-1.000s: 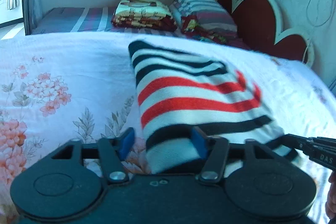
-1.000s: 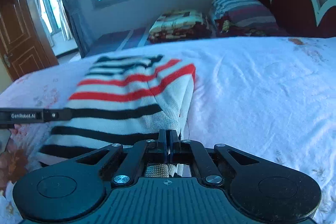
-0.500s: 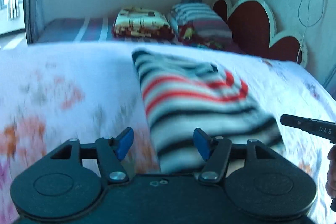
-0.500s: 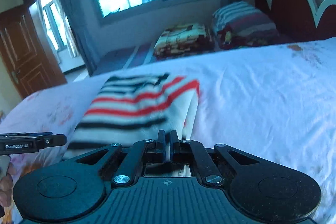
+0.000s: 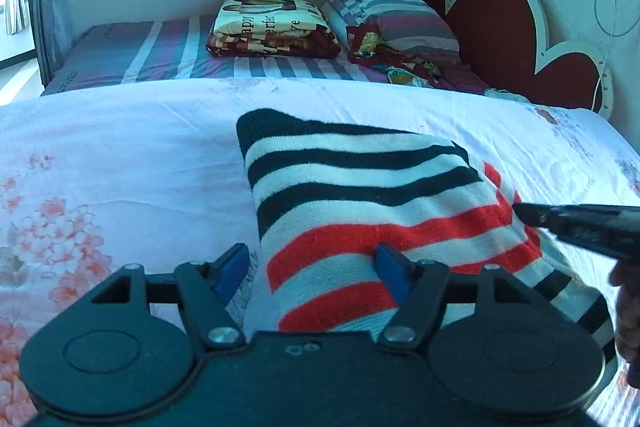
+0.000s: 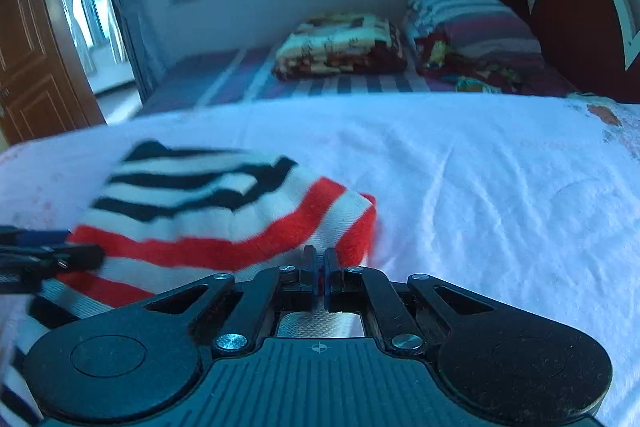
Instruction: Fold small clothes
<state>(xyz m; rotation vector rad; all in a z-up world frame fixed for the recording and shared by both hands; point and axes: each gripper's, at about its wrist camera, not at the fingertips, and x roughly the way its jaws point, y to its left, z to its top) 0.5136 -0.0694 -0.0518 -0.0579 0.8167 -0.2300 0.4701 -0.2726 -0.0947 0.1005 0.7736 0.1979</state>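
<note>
Step in hand: by my reading, a late fold of the striped knit sweater (image 5: 372,211); it already lies as a compact stack on the white floral bedsheet (image 5: 120,147).
Where it lies: near the front edge of the bed, well apart from the folded patterned blanket (image 5: 272,27) and striped pillow (image 5: 392,11) behind.
Left gripper (image 5: 312,267): jaws spread wide, the near left corner of the sweater between them, nothing pinched.
Right gripper (image 6: 319,267): jaws pressed nearly together at the sweater's near right edge; whether cloth is caught between them I cannot tell.
Long axis: runs from the grippers away toward the window, leaning slightly left in the left wrist view.
Pointing: black-striped end far, red-striped end near.
Next move: probably the left jaws must close on the near corner so both sides lift evenly; a lopsided pull would skew the stack.
</note>
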